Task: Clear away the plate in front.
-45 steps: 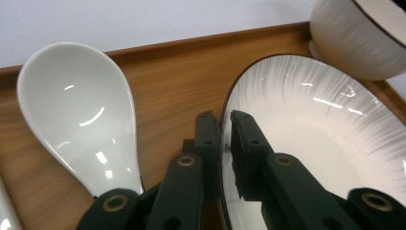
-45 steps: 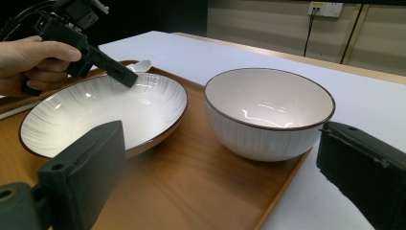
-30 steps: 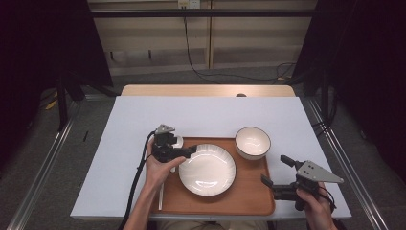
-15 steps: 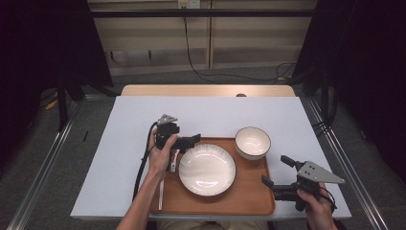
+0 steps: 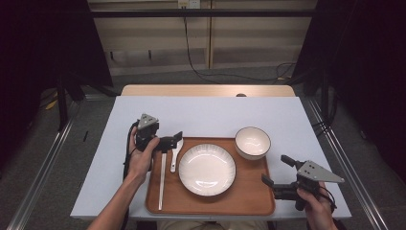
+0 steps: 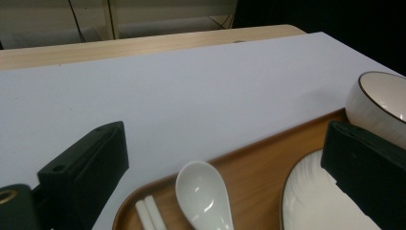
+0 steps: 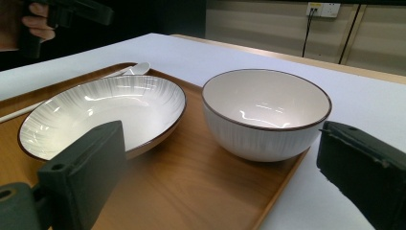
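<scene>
**Left gripper over the spoon at the tray's far left corner**

The left gripper (image 5: pixel 173 141) hangs with its jaws spread wide, holding nothing, above the white spoon (image 5: pixel 175 154) that lies in the far left corner of the wooden tray (image 5: pixel 249 191). Just beside the spoon, along the tray's left edge, lie white chopsticks (image 5: pixel 162 181). The ribbed plate (image 5: pixel 207 169) sits mid-tray, close on the spoon's right, so room there is tight. The bowl (image 5: pixel 253 142) stands at the tray's far right corner, its side over the rim.

The right gripper (image 5: pixel 277 173) is held off the tray's near right corner, jaws wide apart and empty, well apart from the spoon.

The table (image 5: pixel 206 112) beyond the tray's far edge is bare white surface, as is the strip along its left edge.
</scene>
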`<state>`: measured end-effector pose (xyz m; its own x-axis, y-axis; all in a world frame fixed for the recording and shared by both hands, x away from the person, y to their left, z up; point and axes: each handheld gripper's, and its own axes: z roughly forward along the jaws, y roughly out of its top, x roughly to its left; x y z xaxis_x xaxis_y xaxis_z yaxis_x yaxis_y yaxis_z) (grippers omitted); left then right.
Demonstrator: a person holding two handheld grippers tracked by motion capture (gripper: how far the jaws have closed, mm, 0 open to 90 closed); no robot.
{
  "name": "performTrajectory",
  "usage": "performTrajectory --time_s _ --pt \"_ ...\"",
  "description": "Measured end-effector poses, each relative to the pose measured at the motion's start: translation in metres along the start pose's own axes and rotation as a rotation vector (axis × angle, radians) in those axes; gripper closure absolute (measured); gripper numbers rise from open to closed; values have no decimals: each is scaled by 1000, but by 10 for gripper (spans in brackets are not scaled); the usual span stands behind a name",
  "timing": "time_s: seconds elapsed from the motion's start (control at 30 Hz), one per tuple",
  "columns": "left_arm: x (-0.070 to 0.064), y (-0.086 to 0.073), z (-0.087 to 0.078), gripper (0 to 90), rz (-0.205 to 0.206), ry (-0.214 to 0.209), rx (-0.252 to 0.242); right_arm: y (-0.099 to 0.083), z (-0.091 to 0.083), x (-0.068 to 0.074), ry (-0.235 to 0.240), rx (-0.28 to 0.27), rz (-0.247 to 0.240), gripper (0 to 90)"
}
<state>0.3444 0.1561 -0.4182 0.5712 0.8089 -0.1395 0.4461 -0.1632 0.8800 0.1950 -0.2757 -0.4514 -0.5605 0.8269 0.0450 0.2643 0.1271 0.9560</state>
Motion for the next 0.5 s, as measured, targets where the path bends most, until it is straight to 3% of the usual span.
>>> performTrajectory --time_s 0.13,0.3,0.5 --pt "-2 -9 -17 18 3 -6 -14 0 -1 1 -2 0 4 26" --pt "-7 -19 -35 24 19 27 -45 0 0 -1 -15 4 6 26" --pt "-10 -32 -52 26 18 23 -38 0 1 -3 -37 5 21 27"
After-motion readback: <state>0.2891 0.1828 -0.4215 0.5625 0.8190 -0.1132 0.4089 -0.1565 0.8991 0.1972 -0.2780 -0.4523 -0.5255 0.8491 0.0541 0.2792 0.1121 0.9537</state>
